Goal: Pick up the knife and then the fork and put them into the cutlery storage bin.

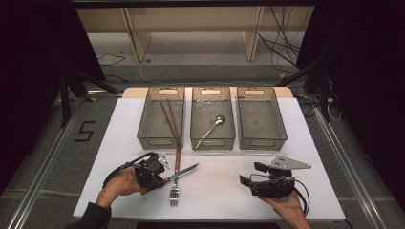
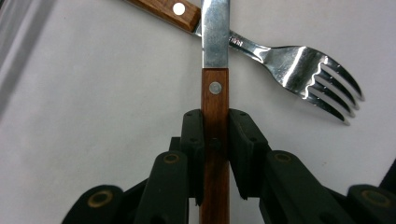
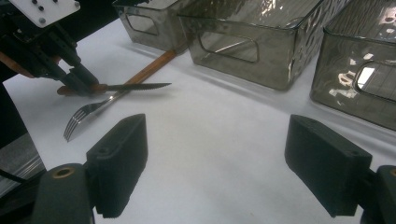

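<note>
Jaws of the left gripper (image 2: 215,140) pinch the wooden handle of a knife (image 2: 215,88), one pad on each side of it; the jaws of the right gripper (image 3: 224,168) stand spread wide with nothing between them. The knife lies low over the white table (image 1: 224,191) near its front left, its blade crossing over the neck of a fork (image 2: 280,60) that rests flat with its tines toward the person.

Counted on the table: one knife, one fork, three clear bins in a row at the far side. The left bin (image 1: 143,129) holds two chopsticks (image 1: 169,119), the middle bin (image 1: 195,129) one spoon (image 1: 212,128), and the right bin (image 1: 282,129) has nothing inside that can be made out.

The fork sits directly under the knife blade, touching or nearly so, and its wooden handle reaches up to the front wall of the left bin. Between the two grippers the white surface is bare, as is the strip in front of the middle and right bins. The right gripper rests near the front edge, well apart from the cutlery.
</note>
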